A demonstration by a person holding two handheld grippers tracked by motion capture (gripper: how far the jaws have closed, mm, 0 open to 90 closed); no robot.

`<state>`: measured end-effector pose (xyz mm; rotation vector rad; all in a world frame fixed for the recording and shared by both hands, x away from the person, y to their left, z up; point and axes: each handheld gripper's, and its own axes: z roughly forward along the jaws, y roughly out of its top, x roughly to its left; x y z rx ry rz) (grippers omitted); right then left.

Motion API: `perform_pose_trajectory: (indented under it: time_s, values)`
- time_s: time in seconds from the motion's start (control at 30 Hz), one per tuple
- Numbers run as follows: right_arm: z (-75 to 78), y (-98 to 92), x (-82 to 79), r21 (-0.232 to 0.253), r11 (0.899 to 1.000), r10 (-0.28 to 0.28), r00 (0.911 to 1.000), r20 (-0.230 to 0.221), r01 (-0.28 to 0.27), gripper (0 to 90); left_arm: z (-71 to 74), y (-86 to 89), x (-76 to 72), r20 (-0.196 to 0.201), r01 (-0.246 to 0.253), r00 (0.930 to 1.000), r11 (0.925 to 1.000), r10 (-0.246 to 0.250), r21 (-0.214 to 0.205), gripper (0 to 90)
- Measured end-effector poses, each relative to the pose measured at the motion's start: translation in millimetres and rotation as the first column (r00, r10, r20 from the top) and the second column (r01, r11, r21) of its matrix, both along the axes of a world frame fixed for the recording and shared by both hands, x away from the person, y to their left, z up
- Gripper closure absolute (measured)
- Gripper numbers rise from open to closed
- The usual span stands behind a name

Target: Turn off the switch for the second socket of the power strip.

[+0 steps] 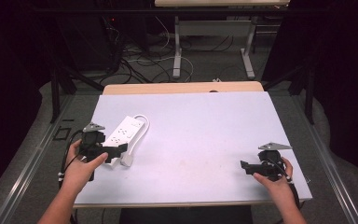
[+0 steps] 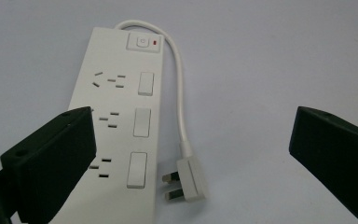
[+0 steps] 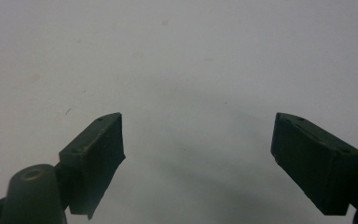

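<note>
A white power strip (image 1: 126,130) lies flat at the left of the white table top (image 1: 205,140). Its short cable loops round to a white three-pin plug (image 1: 127,160) lying beside its near end. My left gripper (image 1: 116,153) hovers at that near end, open. In the left gripper view the jaws of the left gripper (image 2: 189,126) stand wide apart, with the power strip (image 2: 116,116), its row of sockets and switches, and the plug (image 2: 189,175) between them, untouched. My right gripper (image 1: 244,166) rests open at the table's right front, and the right gripper (image 3: 198,126) has bare table between its jaws.
A wooden edge (image 1: 182,87) shows behind the white sheet. Beyond it, on the floor, stand metal table legs (image 1: 177,51) among loose cables. The table's front edge runs just under both hands.
</note>
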<state>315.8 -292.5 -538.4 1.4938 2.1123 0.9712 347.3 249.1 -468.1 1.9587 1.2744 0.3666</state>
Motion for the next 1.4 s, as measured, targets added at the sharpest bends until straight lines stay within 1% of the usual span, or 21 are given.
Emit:
perform_pose_trajectory:
  time_s: [0.13,0.23,0.43,0.47,0.5,0.63,0.7,0.8,0.83,0.87,0.93,0.97,1.0,1.07,1.1,1.17,1.2,1.23,1.27,1.3,1.4]
  values:
    - [0.1,0.5,-0.2,0.000,1.000,-0.001,1.0000,0.000,0.001,16.6,-1.5,2.2,-6.2,0.022,0.014,0.9997,0.9998,-0.014,-0.014,0.3]
    - [0.0,0.6,-0.1,0.001,1.000,0.001,1.0000,0.000,-0.001,16.5,-3.5,2.4,-11.0,0.031,0.001,0.9995,0.9999,0.000,-0.013,0.4]
    - [-0.1,1.2,-0.1,0.001,1.000,0.001,1.0000,-0.001,-0.001,16.6,-6.6,5.0,-20.1,0.052,-0.010,0.9986,0.9999,0.010,0.002,0.4]
    - [0.0,1.2,-0.1,0.001,1.000,0.000,1.0000,0.001,0.000,16.5,-7.3,6.7,-20.8,0.063,-0.002,0.9980,0.9998,0.000,0.019,0.4]
    - [0.1,1.2,-0.1,0.002,1.000,0.000,1.0000,0.002,-0.001,16.6,-8.1,6.8,-22.5,0.052,-0.006,0.9987,0.9999,0.005,0.009,0.3]
    - [-0.2,1.4,-0.1,0.000,1.000,0.004,1.0000,0.000,-0.004,16.5,-14.0,10.2,-26.1,0.057,-0.008,0.9984,1.0000,0.008,0.001,0.3]
    - [-0.2,1.7,0.0,-0.001,1.000,0.005,1.0000,0.001,-0.005,16.6,-17.8,10.8,-27.8,0.057,-0.020,0.9982,0.9995,0.021,-0.022,0.3]
    - [-0.3,1.8,0.0,0.000,1.000,0.005,1.0000,0.001,-0.005,16.6,-22.3,13.8,-29.7,0.053,-0.018,0.9984,0.9995,0.020,-0.025,0.3]
    - [-0.4,1.8,0.0,0.001,1.000,0.005,1.0000,0.001,-0.005,16.6,-24.5,13.4,-30.7,0.054,-0.030,0.9980,0.9986,0.032,-0.044,0.4]
    - [-0.4,1.8,0.0,0.001,1.000,0.005,1.0000,0.001,-0.005,16.6,-25.2,14.9,-31.5,0.046,-0.027,0.9985,0.9986,0.029,-0.046,0.4]
    - [-0.3,1.9,0.0,0.002,1.000,0.005,1.0000,0.001,-0.005,16.5,-28.3,16.8,-32.7,0.059,-0.035,0.9975,0.9977,0.039,-0.058,0.4]
    - [-0.3,2.0,0.0,0.001,1.000,0.006,1.0000,0.002,-0.006,16.6,-28.8,18.1,-33.5,0.047,-0.028,0.9984,0.9974,0.031,-0.066,0.4]
    - [-0.3,2.1,0.0,0.001,1.000,0.007,1.0000,0.003,-0.007,16.5,-30.4,18.9,-33.9,0.059,-0.031,0.9976,0.9976,0.035,-0.062,0.3]
    - [-0.4,2.2,0.0,0.002,1.000,0.008,1.0000,0.003,-0.008,16.6,-32.0,20.2,-35.2,0.051,-0.032,0.9981,0.9973,0.035,-0.066,0.4]
    - [-0.4,2.4,-0.1,0.003,1.000,0.008,1.0000,0.003,-0.008,16.5,-33.8,20.8,-35.3,0.064,-0.037,0.9971,0.9970,0.041,-0.068,0.4]
    - [-0.3,2.6,-0.2,0.002,1.000,0.008,1.0000,0.003,-0.008,16.6,-36.0,21.9,-36.2,0.059,-0.048,0.9969,0.9956,0.053,-0.080,0.4]
    - [-0.3,2.6,-0.2,0.002,1.000,0.008,1.0000,0.004,-0.008,16.6,-36.3,23.9,-36.5,0.050,-0.040,0.9978,0.9969,0.043,-0.068,0.4]
    - [-0.3,2.6,-0.2,0.003,1.000,0.008,1.0000,0.004,-0.008,16.5,-38.6,22.9,-37.2,0.053,-0.055,0.9968,0.9951,0.059,-0.083,0.4]
    - [-0.3,2.6,-0.2,0.003,1.000,0.008,1.0000,0.004,-0.008,16.5,-39.3,23.8,-37.7,0.045,-0.051,0.9975,0.9956,0.055,-0.078,0.4]
    - [-0.3,2.5,-0.1,0.002,1.000,0.008,1.0000,0.004,-0.008,16.5,-41.4,23.3,-37.9,0.059,-0.060,0.9961,0.9950,0.065,-0.080,0.4]
    - [-0.3,2.6,-0.2,0.002,1.000,0.009,1.0000,0.004,-0.009,16.6,-43.2,24.2,-39.3,0.058,-0.070,0.9955,0.9936,0.075,-0.089,0.4]
